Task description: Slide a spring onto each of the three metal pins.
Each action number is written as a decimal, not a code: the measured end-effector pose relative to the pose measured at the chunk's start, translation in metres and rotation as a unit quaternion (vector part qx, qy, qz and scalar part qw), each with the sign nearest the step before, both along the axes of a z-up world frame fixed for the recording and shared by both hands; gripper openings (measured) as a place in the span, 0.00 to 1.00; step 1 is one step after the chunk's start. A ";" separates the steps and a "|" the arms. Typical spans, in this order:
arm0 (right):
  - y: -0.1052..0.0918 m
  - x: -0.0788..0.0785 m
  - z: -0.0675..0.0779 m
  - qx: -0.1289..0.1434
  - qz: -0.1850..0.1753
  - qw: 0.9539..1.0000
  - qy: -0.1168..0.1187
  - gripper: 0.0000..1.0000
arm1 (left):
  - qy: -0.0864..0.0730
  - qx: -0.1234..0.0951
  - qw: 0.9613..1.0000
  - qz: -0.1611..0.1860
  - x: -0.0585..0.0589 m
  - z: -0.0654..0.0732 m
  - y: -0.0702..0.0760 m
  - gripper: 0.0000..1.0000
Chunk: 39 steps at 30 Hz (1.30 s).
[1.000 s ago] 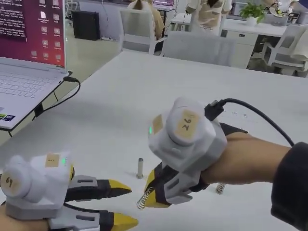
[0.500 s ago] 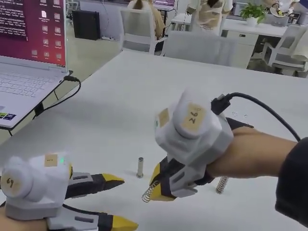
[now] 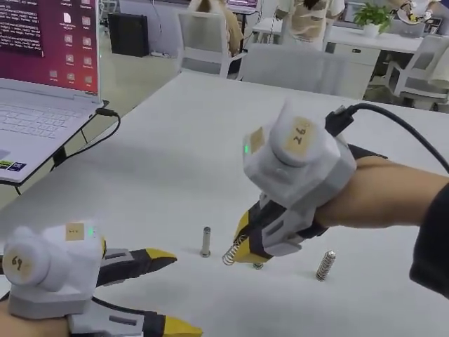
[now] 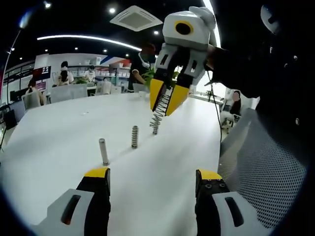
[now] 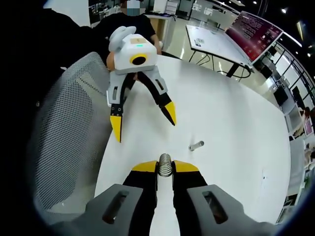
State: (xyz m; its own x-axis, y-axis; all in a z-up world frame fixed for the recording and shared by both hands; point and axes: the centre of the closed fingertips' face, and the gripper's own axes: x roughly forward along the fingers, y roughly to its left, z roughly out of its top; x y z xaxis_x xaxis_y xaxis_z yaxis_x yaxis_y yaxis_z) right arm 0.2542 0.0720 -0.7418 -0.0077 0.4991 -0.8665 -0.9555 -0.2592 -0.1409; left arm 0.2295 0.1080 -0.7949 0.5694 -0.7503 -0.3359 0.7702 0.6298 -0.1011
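Pinching a spring between its nearly closed yellow fingertips, the right gripper holds it tilted, with one pin just below the tips. The left gripper has its jaws wide apart and empty, and a bare pin stands just ahead of them.

Shows a white table with an open laptop at its far left, screen lit dark red with desktop icons. Has a black cable plugged into the laptop's right side, drooping past the table edge. Beyond the far edge, shows a white chair, a grey chair and, far right, a potted plant.
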 end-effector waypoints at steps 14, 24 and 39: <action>0.005 0.021 0.015 -0.011 0.000 1.000 -0.015 0.08 | -0.005 0.001 1.000 0.003 0.000 0.002 -0.002 0.71; 0.024 0.037 0.012 -0.027 0.008 0.999 -0.031 0.08 | -0.005 -0.001 1.000 0.011 0.001 0.001 0.000 0.73; 0.045 0.060 -0.006 -0.060 0.015 0.997 -0.040 0.08 | -0.011 0.002 1.000 0.020 0.003 0.001 0.004 0.74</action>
